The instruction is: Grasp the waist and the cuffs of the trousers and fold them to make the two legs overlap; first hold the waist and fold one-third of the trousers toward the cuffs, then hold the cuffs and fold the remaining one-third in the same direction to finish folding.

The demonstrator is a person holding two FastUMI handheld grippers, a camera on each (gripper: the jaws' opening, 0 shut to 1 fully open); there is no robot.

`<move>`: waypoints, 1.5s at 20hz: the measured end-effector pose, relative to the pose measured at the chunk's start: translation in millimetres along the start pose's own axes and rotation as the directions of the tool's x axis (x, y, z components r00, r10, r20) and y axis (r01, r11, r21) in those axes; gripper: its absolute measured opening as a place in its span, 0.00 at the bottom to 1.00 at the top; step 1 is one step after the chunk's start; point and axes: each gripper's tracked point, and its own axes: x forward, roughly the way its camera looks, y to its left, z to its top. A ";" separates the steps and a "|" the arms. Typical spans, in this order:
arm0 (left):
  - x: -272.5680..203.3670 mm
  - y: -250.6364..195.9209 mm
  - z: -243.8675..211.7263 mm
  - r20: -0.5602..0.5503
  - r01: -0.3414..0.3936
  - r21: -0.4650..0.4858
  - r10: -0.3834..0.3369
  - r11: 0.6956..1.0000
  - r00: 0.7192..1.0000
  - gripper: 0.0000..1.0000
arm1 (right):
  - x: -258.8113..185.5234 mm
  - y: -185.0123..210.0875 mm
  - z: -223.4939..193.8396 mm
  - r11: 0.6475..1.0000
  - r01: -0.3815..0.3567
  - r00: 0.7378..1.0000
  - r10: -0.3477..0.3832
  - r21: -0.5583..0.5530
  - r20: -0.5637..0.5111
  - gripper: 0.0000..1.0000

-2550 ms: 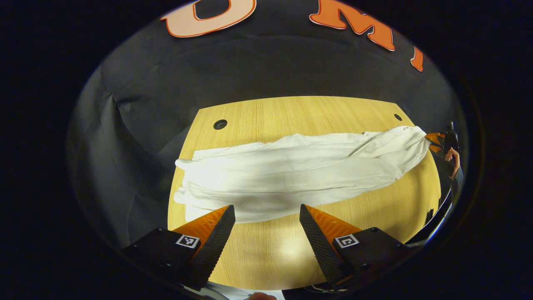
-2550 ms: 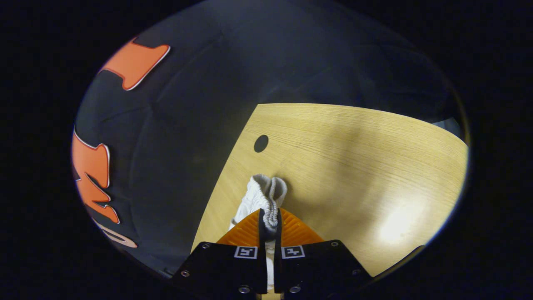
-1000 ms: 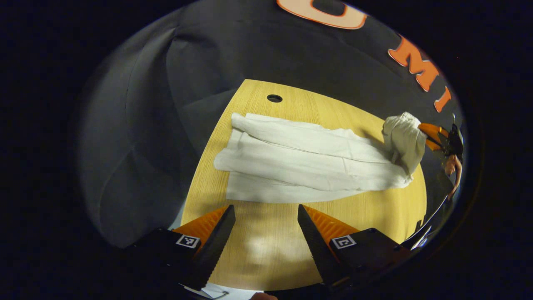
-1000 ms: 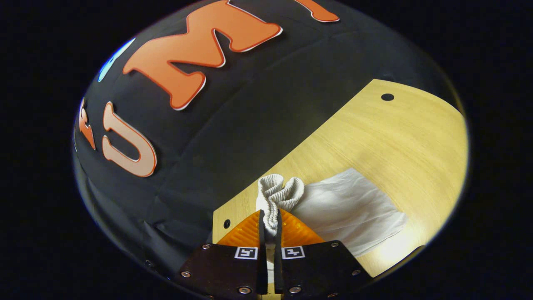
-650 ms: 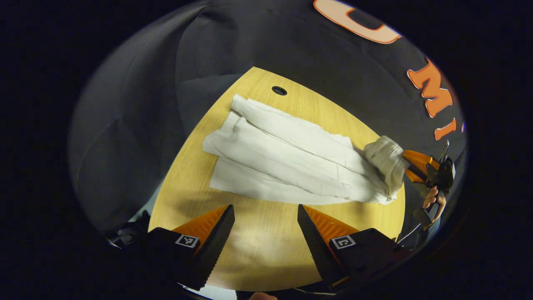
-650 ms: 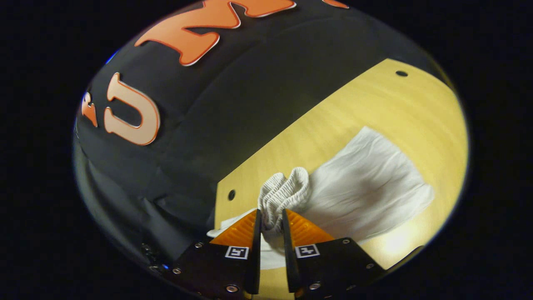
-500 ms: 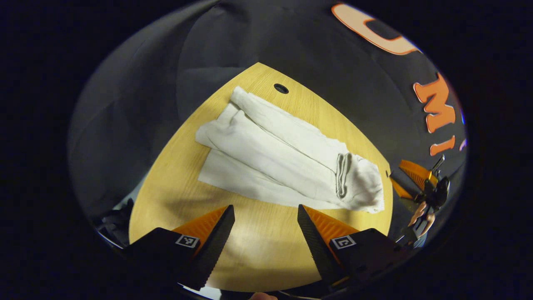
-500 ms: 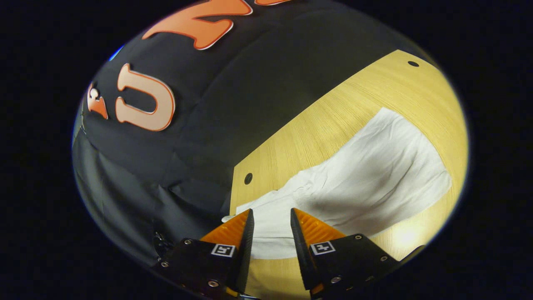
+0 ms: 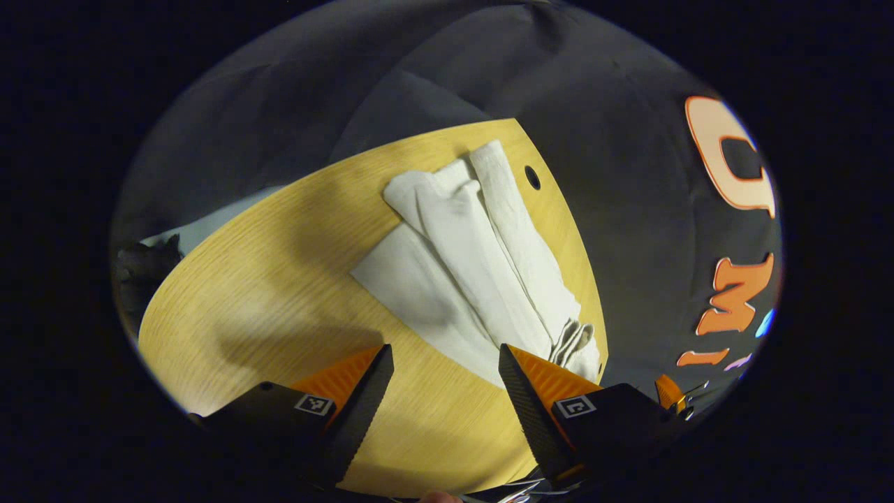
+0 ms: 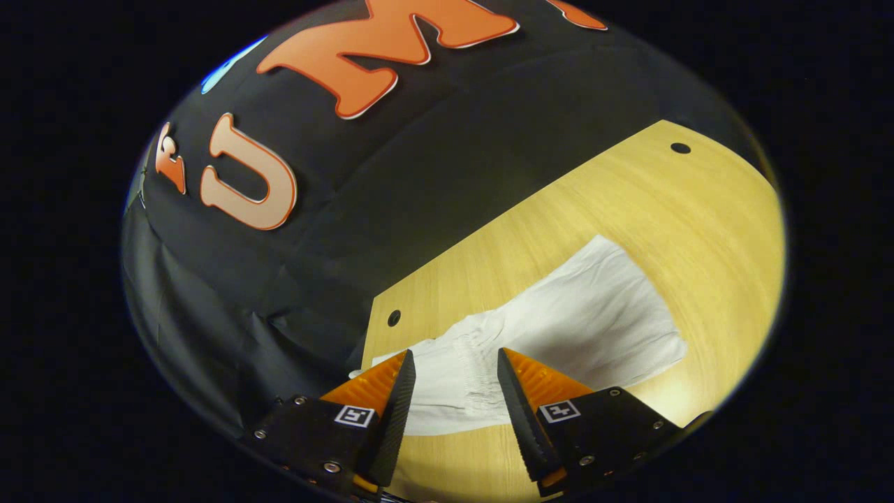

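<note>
The white trousers lie on the wooden table, waist end folded over the legs. The left gripper hovers above bare tabletop, fingers spread, holding nothing. The right gripper hangs over the folded waist, fingers apart and empty.

A: In the left gripper view, the folded waist end of the trousers runs behind the left gripper's near finger.

B: In the right gripper view, the right gripper's fingers cover the trousers' near edge.
</note>
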 end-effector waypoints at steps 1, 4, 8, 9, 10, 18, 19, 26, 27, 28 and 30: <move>2.9 -2.6 4.3 0.014 0.026 -0.038 -0.025 0.999 1.000 0.96 | -7.9 -8.8 6.7 1.000 0.012 1.000 -0.012 0.010 0.015 0.71; 11.4 -6.7 15.4 0.052 0.053 -0.097 -0.048 0.994 0.997 0.96 | -27.9 -21.2 26.3 0.999 0.026 0.997 -0.029 0.042 0.069 0.71; 28.5 -22.1 36.8 0.072 0.090 -0.141 -0.080 0.986 0.994 0.93 | -53.9 -37.4 38.2 0.995 0.061 0.990 -0.070 0.075 0.123 0.71; 31.9 -26.4 41.0 0.074 0.095 -0.141 -0.085 0.985 0.994 0.93 | -59.0 -40.5 37.6 0.994 0.070 0.989 -0.080 0.085 0.123 0.71; 38.3 -31.9 45.6 0.076 0.098 -0.136 -0.088 0.986 0.993 0.93 | -64.4 -44.5 37.4 0.992 0.077 0.989 -0.089 0.102 0.121 0.71; 70.4 -43.3 59.0 0.119 0.087 -0.121 -0.072 0.989 0.990 0.71 | -96.3 -81.7 36.6 0.975 0.153 0.978 -0.173 0.163 0.116 0.71; 73.5 -33.4 56.1 0.106 0.060 -0.130 -0.046 0.990 0.993 0.52 | -99.6 -84.1 34.7 0.972 0.162 0.977 -0.182 0.170 0.112 0.71; 50.6 -54.4 60.7 0.162 0.053 -0.059 -0.043 0.997 0.986 0.06 | -110.5 -87.1 34.9 0.974 0.129 0.983 -0.150 0.188 0.103 0.71; 43.7 -61.3 63.2 0.179 0.060 -0.037 -0.053 0.997 0.982 0.06 | -112.8 -88.8 37.8 0.978 0.127 0.984 -0.146 0.164 0.106 0.71; 35.7 -67.4 62.4 0.194 0.059 -0.010 -0.056 0.998 0.979 0.06 | -116.4 -91.0 39.4 0.982 0.133 0.984 -0.147 0.136 0.104 0.71; 23.9 -82.4 58.2 0.225 0.039 0.040 -0.046 0.998 0.973 0.06 | -121.5 -96.5 49.5 0.987 0.134 0.984 -0.143 0.088 0.106 0.73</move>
